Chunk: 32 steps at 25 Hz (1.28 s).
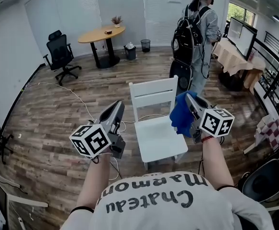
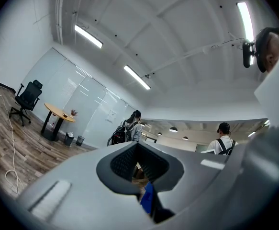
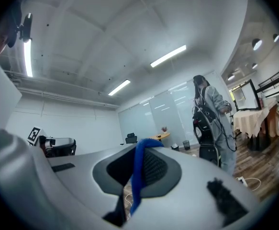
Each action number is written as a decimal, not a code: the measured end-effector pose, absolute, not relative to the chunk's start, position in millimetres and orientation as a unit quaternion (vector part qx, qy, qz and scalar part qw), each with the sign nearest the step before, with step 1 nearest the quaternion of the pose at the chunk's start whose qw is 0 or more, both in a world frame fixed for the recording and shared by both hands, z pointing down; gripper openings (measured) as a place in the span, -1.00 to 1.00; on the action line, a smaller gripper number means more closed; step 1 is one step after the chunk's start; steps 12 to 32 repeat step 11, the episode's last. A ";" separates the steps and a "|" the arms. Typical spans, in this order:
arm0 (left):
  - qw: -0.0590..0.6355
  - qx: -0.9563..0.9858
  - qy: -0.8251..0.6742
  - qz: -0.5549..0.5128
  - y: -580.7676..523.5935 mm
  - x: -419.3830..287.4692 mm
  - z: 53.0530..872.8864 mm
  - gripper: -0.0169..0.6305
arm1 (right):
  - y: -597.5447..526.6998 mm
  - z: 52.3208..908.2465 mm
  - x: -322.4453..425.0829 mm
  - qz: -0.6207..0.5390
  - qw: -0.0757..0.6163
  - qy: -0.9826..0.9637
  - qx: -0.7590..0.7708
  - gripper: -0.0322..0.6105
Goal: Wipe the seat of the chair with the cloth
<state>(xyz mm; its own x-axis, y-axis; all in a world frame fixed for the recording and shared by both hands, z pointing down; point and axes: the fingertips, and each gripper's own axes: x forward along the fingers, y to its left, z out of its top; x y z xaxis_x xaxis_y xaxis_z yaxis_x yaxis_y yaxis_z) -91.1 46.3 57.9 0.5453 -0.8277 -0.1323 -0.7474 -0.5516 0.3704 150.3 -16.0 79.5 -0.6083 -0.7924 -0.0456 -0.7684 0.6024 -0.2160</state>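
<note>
- The right gripper [image 1: 190,98] has its fingers clamped on the blue cloth [image 1: 180,112], by the white chair [image 1: 157,137] seat's right edge.
- The left gripper [image 1: 118,105] has its fingers closed and empty, left of the chair.
- Wood-plank floor [image 1: 58,128]; round table [image 1: 102,33] far left.

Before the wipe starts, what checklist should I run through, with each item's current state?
1. Grip on cloth by right gripper: ok, pinched between its jaws.
2. Spare left gripper: ok, shut on nothing.
3. Bare seat: ok.
4. Contact of cloth with seat: not ok, cloth held up off it.
5. Standing person clear of chair: ok, beyond the backrest.
6. Floor cable clear of chair legs: cannot tell.
</note>
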 end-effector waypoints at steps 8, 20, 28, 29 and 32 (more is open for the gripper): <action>0.133 0.866 -0.460 -0.143 45.9 -92.1 60.6 -0.93 | -16.2 84.9 154.3 -0.088 0.069 0.891 -0.439 -0.81; 0.132 0.865 -0.462 -0.142 45.3 -90.0 61.7 -0.93 | -16.5 85.5 153.9 -0.083 0.064 0.893 -0.437 -0.82; 0.132 0.865 -0.462 -0.142 45.3 -90.0 61.7 -0.93 | -16.5 85.5 153.9 -0.083 0.064 0.893 -0.437 -0.82; 0.132 0.865 -0.462 -0.142 45.3 -90.0 61.7 -0.93 | -16.5 85.5 153.9 -0.083 0.064 0.893 -0.437 -0.82; 0.132 0.865 -0.462 -0.142 45.3 -90.0 61.7 -0.93 | -16.5 85.5 153.9 -0.083 0.064 0.893 -0.437 -0.82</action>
